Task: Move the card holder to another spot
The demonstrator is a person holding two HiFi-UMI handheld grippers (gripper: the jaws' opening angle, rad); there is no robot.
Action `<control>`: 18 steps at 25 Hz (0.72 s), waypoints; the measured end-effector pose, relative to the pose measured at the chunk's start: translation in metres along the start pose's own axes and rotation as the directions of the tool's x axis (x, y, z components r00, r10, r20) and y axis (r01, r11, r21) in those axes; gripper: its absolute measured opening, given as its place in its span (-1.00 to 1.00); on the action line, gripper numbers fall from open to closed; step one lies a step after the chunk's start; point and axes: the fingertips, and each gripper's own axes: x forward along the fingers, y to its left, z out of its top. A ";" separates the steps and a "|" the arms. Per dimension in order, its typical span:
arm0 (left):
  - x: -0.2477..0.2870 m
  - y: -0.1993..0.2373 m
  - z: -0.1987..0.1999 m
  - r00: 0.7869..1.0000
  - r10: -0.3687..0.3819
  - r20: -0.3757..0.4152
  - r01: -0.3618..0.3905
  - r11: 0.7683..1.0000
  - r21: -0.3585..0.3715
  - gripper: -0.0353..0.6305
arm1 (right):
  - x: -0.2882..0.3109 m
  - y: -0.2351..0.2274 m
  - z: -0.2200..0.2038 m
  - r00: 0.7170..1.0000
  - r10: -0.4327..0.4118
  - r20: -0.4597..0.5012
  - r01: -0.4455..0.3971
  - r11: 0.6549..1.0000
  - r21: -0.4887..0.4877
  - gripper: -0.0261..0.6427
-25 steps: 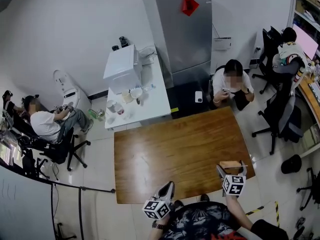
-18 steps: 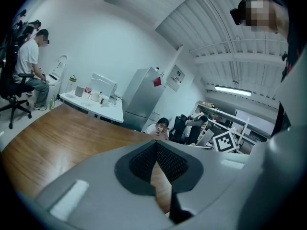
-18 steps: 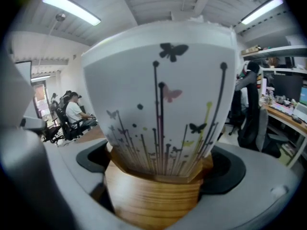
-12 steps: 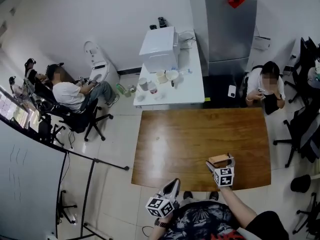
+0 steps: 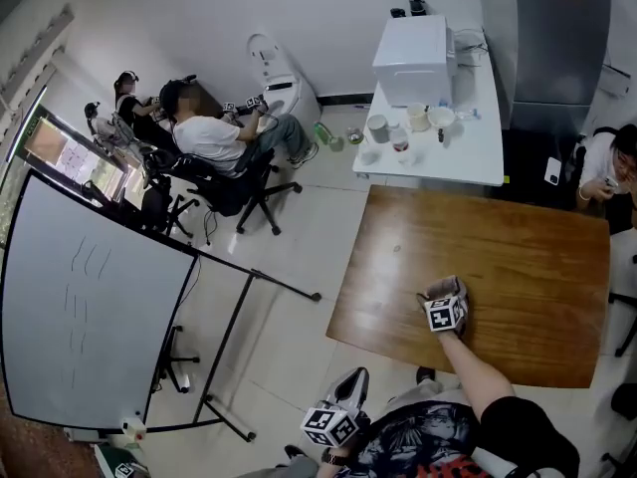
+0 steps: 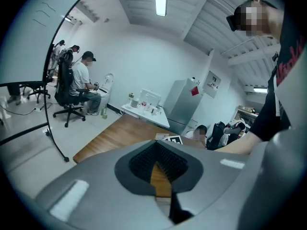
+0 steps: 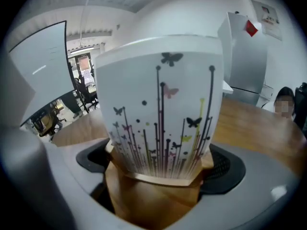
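Note:
The card holder (image 7: 163, 128) is a wooden base with a white card printed with butterflies and stems. It fills the right gripper view, upright between the jaws. My right gripper (image 7: 158, 163) is shut on its wooden base. In the head view that gripper (image 5: 445, 297) is over the front left part of the brown wooden table (image 5: 518, 257). My left gripper (image 5: 351, 381) hangs off the table's front edge, close to the body. Its jaws (image 6: 160, 169) stand together with nothing between them.
A white side table (image 5: 468, 157) with cups and a white box adjoins the far edge. A grey fridge (image 5: 557, 28) stands behind it. A whiteboard on a stand (image 5: 90, 297) is at left. People sit at the far left (image 5: 214, 137) and at the right edge (image 5: 612, 172).
My right gripper has carried the card holder leftward over the table, from its front right corner toward the front left. The head view has swung left. The left gripper stays low.

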 end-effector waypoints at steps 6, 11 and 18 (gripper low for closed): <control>0.002 0.018 0.001 1.000 -0.001 -0.011 0.000 1.000 -0.014 -0.89 | 0.022 0.031 0.019 0.995 0.095 -0.005 -0.095 0.995 -0.008 0.78; 0.041 -0.014 0.002 0.988 -0.151 -0.033 0.152 0.988 0.024 -0.89 | -0.072 0.008 0.015 0.977 0.141 0.161 -0.150 0.988 0.045 0.81; 0.116 -0.103 0.024 0.919 -0.391 -0.051 0.395 0.910 0.129 -0.89 | -0.323 -0.105 0.017 0.868 -0.261 0.423 0.198 0.962 0.188 -0.39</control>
